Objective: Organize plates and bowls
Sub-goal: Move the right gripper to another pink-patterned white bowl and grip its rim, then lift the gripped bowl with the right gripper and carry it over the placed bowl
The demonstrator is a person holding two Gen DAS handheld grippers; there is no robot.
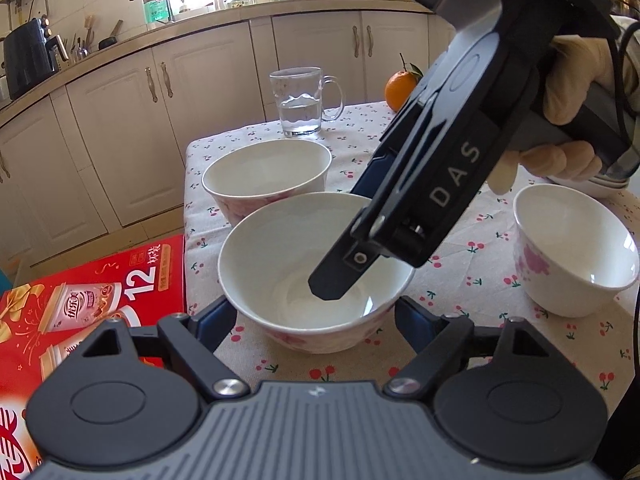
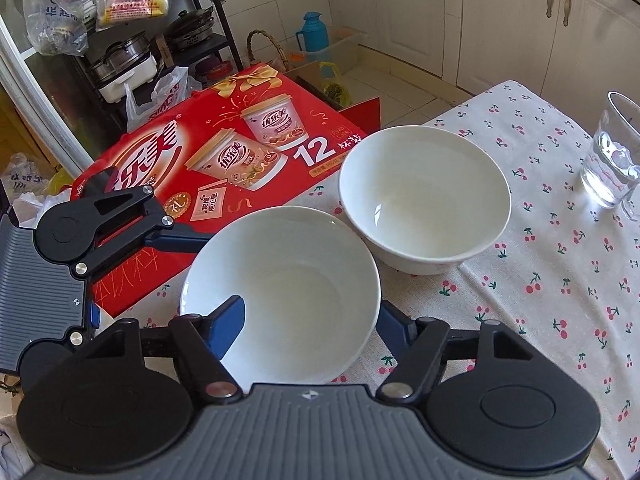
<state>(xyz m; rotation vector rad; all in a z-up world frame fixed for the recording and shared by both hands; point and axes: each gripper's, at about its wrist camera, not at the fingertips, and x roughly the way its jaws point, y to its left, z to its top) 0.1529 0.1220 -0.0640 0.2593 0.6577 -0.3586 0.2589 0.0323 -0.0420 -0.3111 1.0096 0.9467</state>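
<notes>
Left wrist view: the left tool [image 1: 316,312] has its two fingers on either side of the near bowl [image 1: 280,264], low down and flush against its sides, so it is clamped on it. The bowl stands on the cherry-print surface [image 1: 460,284], just in front of the far bowl [image 1: 266,172]. The right tool [image 1: 342,240], held by a gloved hand [image 1: 572,92], slants down from the upper right with one finger inside the near bowl and the other behind its far rim. Only this view shows the small bowl [image 1: 576,248] off to the right and the orange [image 1: 400,90]. A glass mug [image 1: 302,102] holding water stands behind the bowls.

Right wrist view: the right tool straddles the near bowl's wall; I cannot tell whether its pads press on it. The two bowls touch or nearly touch. Only here is the red box [image 2: 224,152] seen whole, and a blue thermos [image 2: 314,36] on the floor.
</notes>
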